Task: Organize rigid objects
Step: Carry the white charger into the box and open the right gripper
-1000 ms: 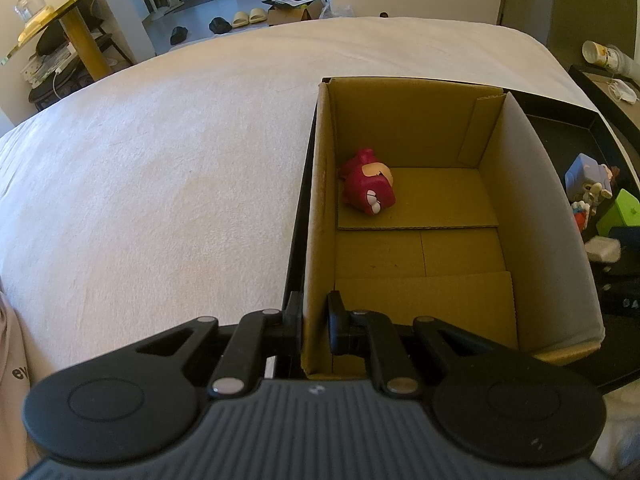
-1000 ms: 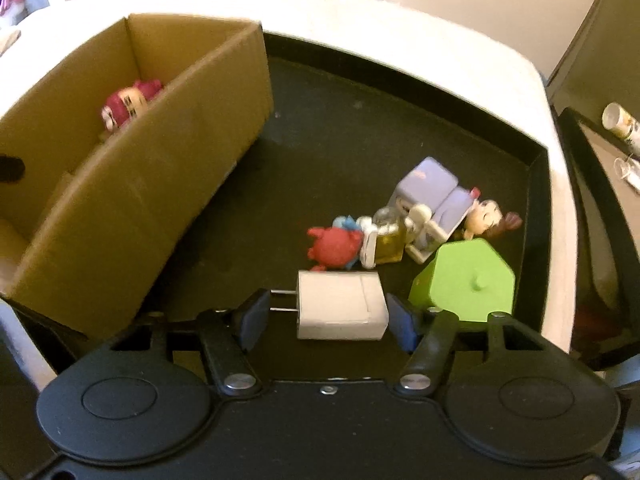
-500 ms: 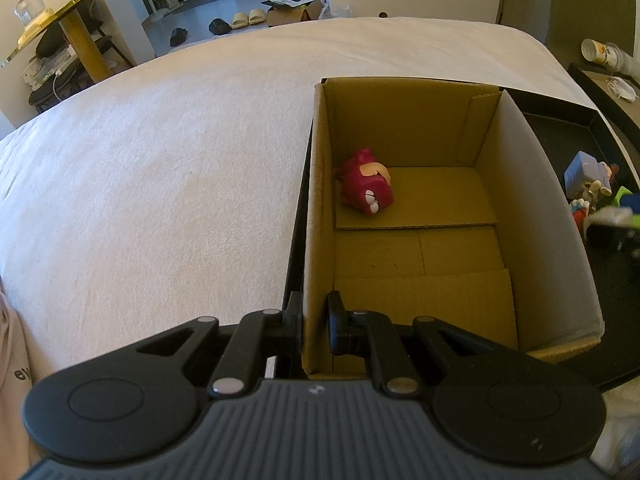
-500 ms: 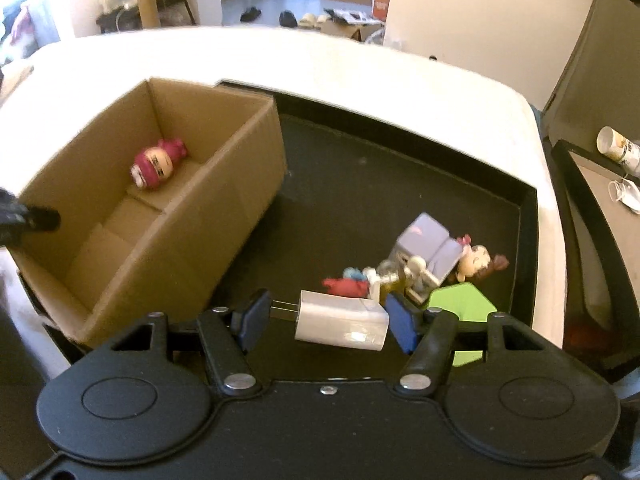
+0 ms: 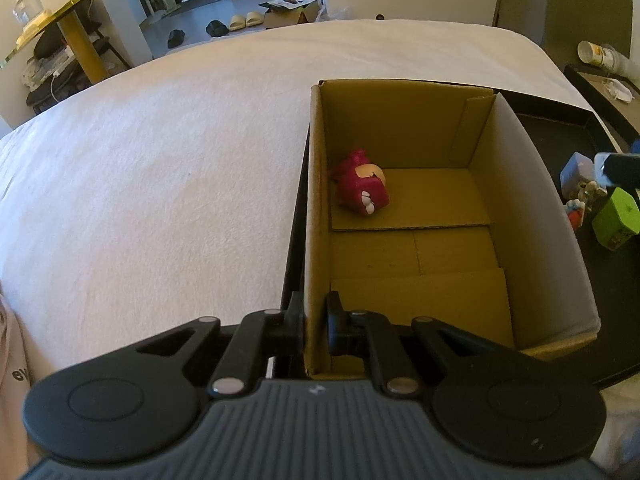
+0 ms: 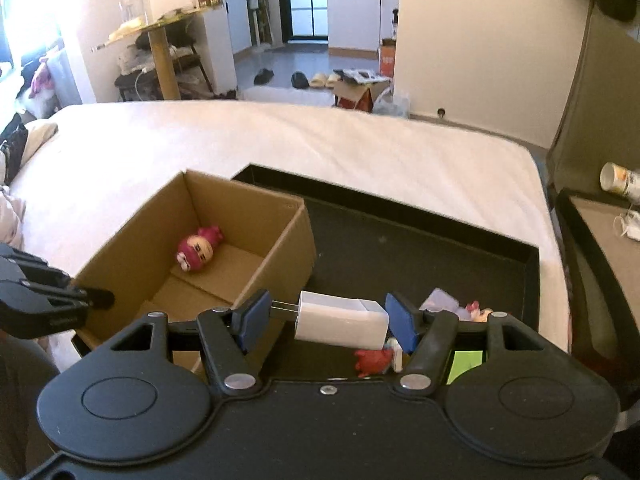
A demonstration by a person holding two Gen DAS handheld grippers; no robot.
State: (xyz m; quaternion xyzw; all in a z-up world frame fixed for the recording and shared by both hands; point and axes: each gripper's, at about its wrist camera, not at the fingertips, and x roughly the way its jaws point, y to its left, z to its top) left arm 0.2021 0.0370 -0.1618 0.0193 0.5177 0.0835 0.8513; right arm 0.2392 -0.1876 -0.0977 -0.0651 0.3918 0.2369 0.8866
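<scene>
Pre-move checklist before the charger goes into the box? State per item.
1. White charger between the jaws of the right gripper: ok, prongs toward one pad.
2. Charger lifted clear of the black tray: ok.
3. Left gripper shut on the cardboard box wall: ok.
4. Box floor has space beside the pink figurine: ok.
5. Grip firmness on the charger: cannot tell.

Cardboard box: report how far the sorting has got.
Done: one pink figure lies in the cardboard box. In hand: the right gripper holds a white charger above the black tray, while the left gripper pinches the box wall. Left: a green block and small toys on the tray.
</scene>
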